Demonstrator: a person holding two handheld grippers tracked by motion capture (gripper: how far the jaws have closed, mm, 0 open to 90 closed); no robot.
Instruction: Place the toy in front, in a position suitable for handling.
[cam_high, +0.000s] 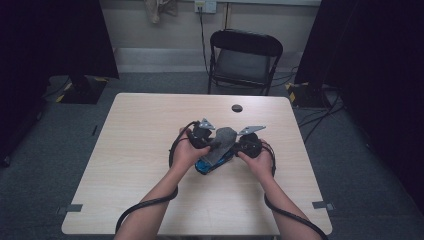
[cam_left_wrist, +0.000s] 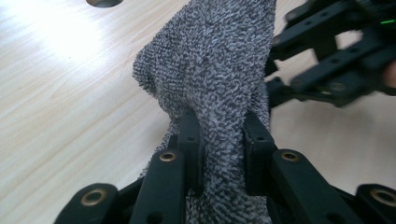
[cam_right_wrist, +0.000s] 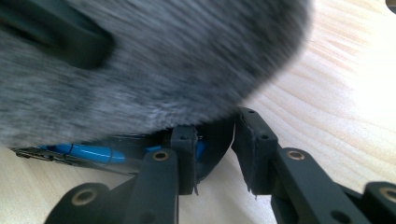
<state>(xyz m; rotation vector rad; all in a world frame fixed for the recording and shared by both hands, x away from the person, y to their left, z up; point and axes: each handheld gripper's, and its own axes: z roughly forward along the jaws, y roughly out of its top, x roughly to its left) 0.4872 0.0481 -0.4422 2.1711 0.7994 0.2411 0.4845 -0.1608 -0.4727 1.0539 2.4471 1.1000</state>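
Grey terry cloth (cam_left_wrist: 210, 70) is bunched between the closed jaws of the left gripper (cam_left_wrist: 219, 154), lifted just above the middle of the table (cam_high: 150, 150). Under it lies a blue and black object (cam_right_wrist: 88, 151), too hidden to name. The right gripper (cam_right_wrist: 215, 154) has its jaws drawn in on that object's dark edge. Both hands meet near the table's centre. A small dark disc (cam_high: 237, 108) sits toward the far edge. Behind the pale wooden table stands a black folding chair (cam_high: 245, 60) on grey carpet.
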